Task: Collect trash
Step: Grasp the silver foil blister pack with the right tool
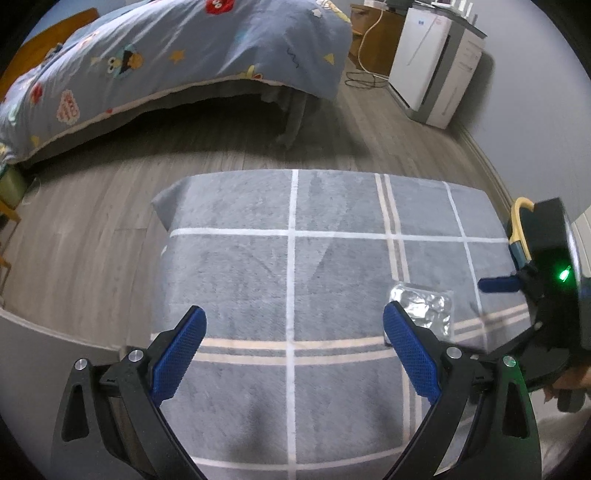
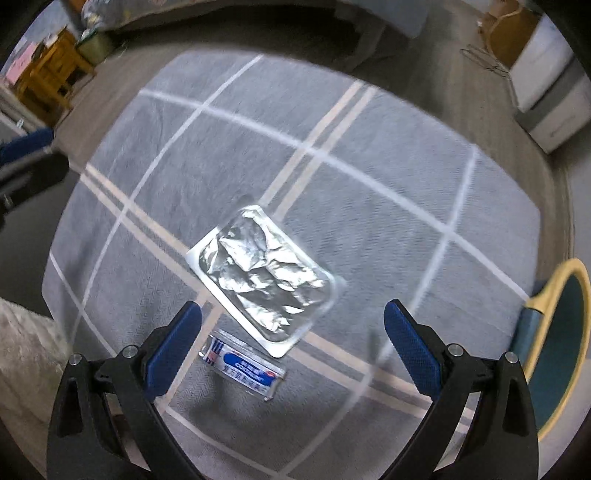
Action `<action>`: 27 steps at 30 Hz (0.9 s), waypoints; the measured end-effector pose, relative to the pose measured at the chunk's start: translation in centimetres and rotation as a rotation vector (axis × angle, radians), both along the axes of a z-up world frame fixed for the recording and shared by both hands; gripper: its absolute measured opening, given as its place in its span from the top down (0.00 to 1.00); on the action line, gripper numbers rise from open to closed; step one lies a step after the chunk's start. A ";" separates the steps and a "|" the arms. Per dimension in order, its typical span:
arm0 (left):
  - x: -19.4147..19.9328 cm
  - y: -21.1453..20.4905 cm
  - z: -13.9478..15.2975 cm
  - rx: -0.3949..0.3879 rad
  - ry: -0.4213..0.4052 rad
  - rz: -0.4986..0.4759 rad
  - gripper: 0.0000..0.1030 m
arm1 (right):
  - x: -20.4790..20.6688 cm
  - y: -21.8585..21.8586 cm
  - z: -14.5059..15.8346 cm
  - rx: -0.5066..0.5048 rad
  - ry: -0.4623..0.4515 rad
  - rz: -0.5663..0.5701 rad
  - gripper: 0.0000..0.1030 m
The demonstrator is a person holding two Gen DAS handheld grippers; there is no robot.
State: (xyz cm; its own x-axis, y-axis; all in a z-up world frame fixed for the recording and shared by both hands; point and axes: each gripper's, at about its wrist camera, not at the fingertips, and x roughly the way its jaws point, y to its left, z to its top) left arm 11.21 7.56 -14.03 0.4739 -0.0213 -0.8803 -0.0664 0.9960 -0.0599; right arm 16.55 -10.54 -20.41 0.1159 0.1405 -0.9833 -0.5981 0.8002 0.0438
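Observation:
A crumpled silver foil wrapper [image 2: 260, 275] lies flat on the grey checked rug [image 2: 369, 155], just ahead of my right gripper [image 2: 291, 314], which is open and empty above it. A small white and blue packet [image 2: 243, 365] lies closer in, between the right fingers. In the left wrist view the foil wrapper [image 1: 424, 306] shows partly behind the right finger of my left gripper [image 1: 293, 317], which is open and empty over the rug [image 1: 258, 266]. The right gripper's body with a green light [image 1: 554, 266] sits at the right edge.
A bed with a blue patterned cover [image 1: 166, 62] stands beyond the rug. A white appliance [image 1: 432, 62] and a wooden cabinet [image 1: 376, 33] line the far wall, with cables on the wood floor [image 1: 362, 79]. A yellow-rimmed teal object [image 2: 557, 339] lies at the rug's right side.

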 end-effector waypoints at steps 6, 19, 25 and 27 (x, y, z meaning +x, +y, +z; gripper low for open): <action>0.7 0.8 -0.6 -0.030 0.012 0.016 0.07 | 0.1 2.1 -2.0 -0.081 -0.009 0.067 0.06; 1.9 1.0 -1.8 -0.045 0.039 0.008 0.07 | 2.7 3.2 -2.5 -0.061 -0.050 -0.027 0.22; 1.9 0.2 -1.9 -0.029 0.044 -0.012 0.07 | 3.5 2.1 -2.4 -0.022 0.005 -0.110 0.25; 1.8 0.0 -1.8 -0.025 0.043 -0.018 0.07 | 3.7 1.5 -2.2 0.000 0.033 -0.119 0.15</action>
